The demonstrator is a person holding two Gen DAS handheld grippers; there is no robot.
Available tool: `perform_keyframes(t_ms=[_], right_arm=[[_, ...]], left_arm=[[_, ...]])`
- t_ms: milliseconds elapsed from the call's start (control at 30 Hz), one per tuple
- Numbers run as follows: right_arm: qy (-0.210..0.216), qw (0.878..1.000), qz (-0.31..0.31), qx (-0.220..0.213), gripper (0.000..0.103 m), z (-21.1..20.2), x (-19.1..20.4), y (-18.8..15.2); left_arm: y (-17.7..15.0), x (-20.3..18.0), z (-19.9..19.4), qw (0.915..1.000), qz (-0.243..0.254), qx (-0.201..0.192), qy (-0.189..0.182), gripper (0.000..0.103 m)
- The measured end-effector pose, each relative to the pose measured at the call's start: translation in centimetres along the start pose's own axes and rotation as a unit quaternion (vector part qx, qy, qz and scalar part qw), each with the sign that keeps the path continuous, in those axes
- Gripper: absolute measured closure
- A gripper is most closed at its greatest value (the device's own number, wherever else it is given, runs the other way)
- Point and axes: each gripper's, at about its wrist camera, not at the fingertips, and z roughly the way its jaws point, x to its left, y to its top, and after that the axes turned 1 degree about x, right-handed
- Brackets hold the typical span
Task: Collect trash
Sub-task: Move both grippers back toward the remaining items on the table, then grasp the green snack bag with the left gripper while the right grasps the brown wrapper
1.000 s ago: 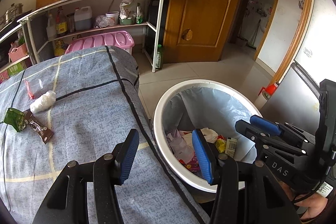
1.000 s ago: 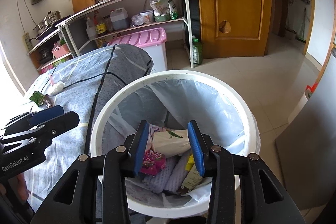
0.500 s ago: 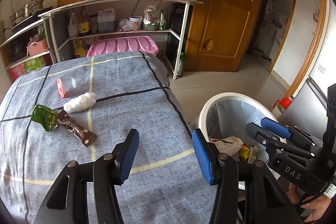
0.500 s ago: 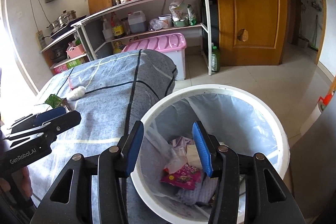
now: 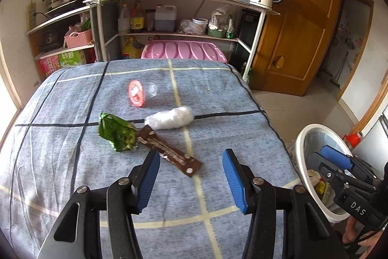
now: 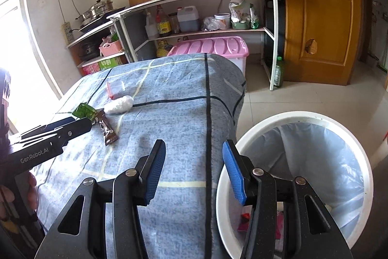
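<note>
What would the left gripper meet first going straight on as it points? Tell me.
Probably the brown wrapper: it lies just ahead of the open, empty left gripper, slightly left of centre. Depth is hard to judge; it might touch the blue cloth first.

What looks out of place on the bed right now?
Four bits of litter lie loose on the blue bedspread: a green wrapper, brown wrapper, white wad and a tipped clear cup with a red lid.

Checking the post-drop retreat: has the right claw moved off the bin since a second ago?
Yes. The right claw, then centred over the white bin, now sits over the bin's left rim and the blue cloth, open and empty.
</note>
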Motion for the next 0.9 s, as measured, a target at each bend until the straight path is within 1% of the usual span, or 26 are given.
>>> perform_keyframes(t_ms=[100,167,267,400,467,567,733,800,900], right_arm=[[0.012,1.000,-0.011,0.010,0.053,1.3,1.3,0.4],[0.018,0.999,-0.024,0.013,0.053,2.1,2.4,0.7],[0.031,0.999,-0.038,0.023,0.053,3.5,3.9,1.1],[0.045,0.996,-0.066,0.037,0.053,5.2,6.0,1.4],[0.050,0.994,-0.084,0.047,0.053,6.2,7.1,1.4],[0.068,0.991,-0.097,0.057,0.053,7.4,8.3,1.5],[0.090,0.987,-0.114,0.063,0.053,8.7,10.4,2.0],[0.095,0.985,-0.125,0.067,0.053,9.3,11.2,2.1],[0.106,0.983,-0.129,0.077,0.053,10.3,11.9,2.1]], left_arm=[[0.3,2.6,0.5,0.9997,-0.021,0.004,0.014,0.049],[0.6,4.0,0.9,0.9994,-0.024,0.006,0.024,0.048],[1.1,6.3,1.7,0.9987,-0.043,0.015,0.023,0.048],[1.4,8.2,2.3,0.9979,-0.053,0.021,0.031,0.047],[1.6,9.0,2.8,0.9975,-0.061,0.026,0.024,0.047],[1.8,9.7,3.3,0.9969,-0.068,0.025,0.029,0.047],[2.5,10.5,4.4,0.9965,-0.074,0.032,0.023,0.047],[2.7,11.0,4.8,0.9956,-0.085,0.033,0.019,0.047],[3.1,11.1,5.2,0.9958,-0.082,0.036,0.018,0.047]])
